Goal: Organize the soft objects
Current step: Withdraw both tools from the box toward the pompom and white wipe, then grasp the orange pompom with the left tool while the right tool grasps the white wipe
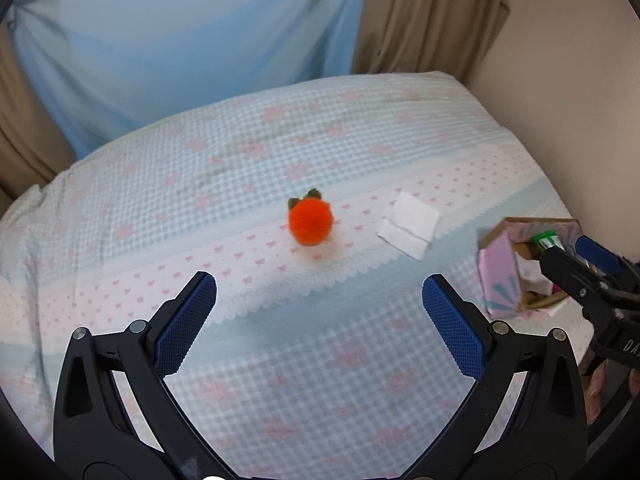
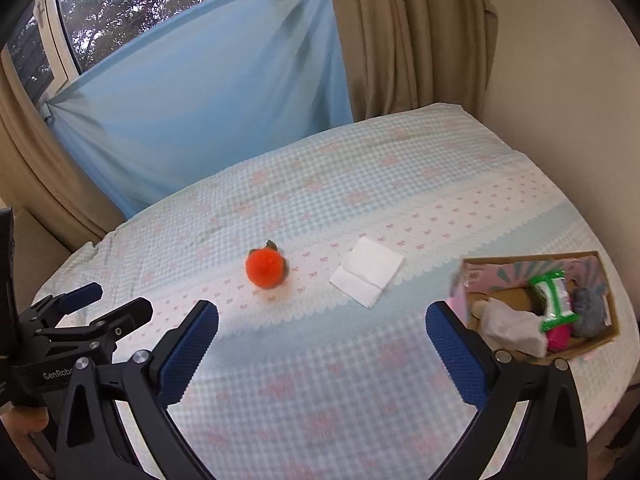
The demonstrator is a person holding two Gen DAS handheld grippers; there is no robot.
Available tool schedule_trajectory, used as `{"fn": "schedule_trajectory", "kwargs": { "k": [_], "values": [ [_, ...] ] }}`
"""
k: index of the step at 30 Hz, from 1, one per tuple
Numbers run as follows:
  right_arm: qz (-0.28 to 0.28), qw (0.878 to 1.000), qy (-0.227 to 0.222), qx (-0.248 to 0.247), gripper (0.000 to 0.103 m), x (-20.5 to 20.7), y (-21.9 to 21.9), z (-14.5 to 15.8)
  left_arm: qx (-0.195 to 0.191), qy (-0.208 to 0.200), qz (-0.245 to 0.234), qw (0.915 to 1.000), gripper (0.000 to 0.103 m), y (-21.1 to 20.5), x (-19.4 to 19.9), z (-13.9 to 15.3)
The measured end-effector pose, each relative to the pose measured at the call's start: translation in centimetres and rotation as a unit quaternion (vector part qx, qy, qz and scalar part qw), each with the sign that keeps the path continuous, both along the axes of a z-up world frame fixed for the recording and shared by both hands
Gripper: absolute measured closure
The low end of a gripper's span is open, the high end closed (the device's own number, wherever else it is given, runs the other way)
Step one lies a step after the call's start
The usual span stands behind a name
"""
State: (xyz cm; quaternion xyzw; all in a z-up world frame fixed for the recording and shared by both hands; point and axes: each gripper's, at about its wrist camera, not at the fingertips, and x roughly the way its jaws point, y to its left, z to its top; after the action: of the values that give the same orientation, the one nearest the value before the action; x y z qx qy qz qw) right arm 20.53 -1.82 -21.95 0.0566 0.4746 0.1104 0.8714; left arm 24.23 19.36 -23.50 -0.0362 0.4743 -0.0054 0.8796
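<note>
An orange pom-pom fruit [image 1: 310, 222] [image 2: 267, 269] with green leaves lies on the bedspread, straight ahead of my left gripper [image 1: 319, 300], which stands open and empty. A folded white cloth [image 1: 409, 224] [image 2: 367, 271] lies to its right. At the right sits an open cardboard box [image 1: 505, 270] [image 2: 602, 288] holding a green packet [image 2: 554, 296], a white cloth, a grey ball and something pink. My right gripper [image 2: 322, 326] is open and empty, with the box beside its right finger. Each gripper shows in the other's view: the right [image 1: 580, 258], the left [image 2: 108, 300].
The checked blue-and-pink bedspread [image 1: 280, 360] [image 2: 320, 400] covers the whole surface. A blue sheet [image 2: 208, 92] and beige curtains [image 2: 408, 40] hang behind, with a wall [image 2: 560, 100] on the right. A person's hand [image 2: 24, 420] shows at the lower left.
</note>
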Motion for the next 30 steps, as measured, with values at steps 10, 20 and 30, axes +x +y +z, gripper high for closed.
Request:
{"fn": "schedule_trajectory", "kwargs": {
  "k": [10, 20, 30],
  "values": [
    [-0.028, 0.999, 0.025, -0.028, 0.000, 6.4, 1.3, -11.3, -0.012, 0.022, -0.012, 0.9996, 0.000, 0.4, 8.6, -10.1],
    [-0.025, 0.996, 0.051, -0.065, 0.000, 10.6, 1.2, -24.4, 0.005, 0.018, -0.019, 0.9996, 0.001, -0.8, 15.5, -21.0],
    [0.006, 0.995, 0.020, -0.101, 0.000, 14.6, 1.2, -29.5, 0.019, 0.011, -0.026, 0.9994, 0.019, -2.5, 20.4, -26.5]
  ]
}}
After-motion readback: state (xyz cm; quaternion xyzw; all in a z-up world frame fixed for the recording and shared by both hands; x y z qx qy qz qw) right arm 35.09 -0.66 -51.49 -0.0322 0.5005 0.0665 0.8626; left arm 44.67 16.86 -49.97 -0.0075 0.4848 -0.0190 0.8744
